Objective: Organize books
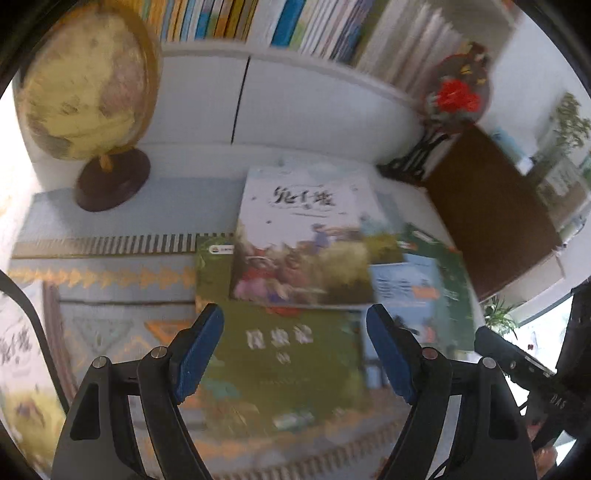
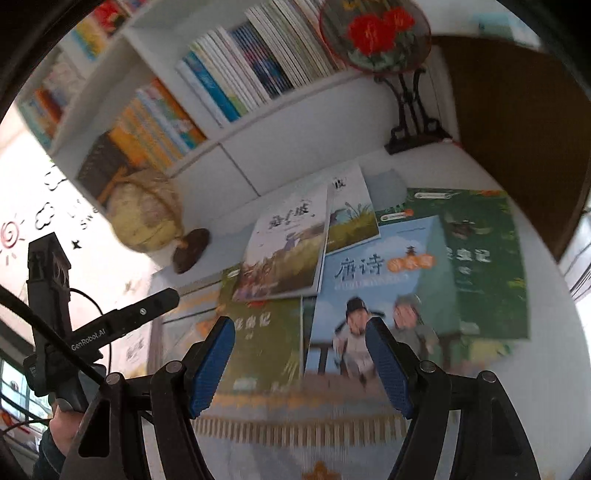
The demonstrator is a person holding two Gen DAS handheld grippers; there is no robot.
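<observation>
A globe stands left of the loose books on the patterned mat, below the white bookshelf; a red flower ornament sits further right. The white-covered book lies atop a green book, with the blue book beside it. Left gripper and right gripper hover above them, jaws wide and empty. Motion blur smears the titles.
</observation>
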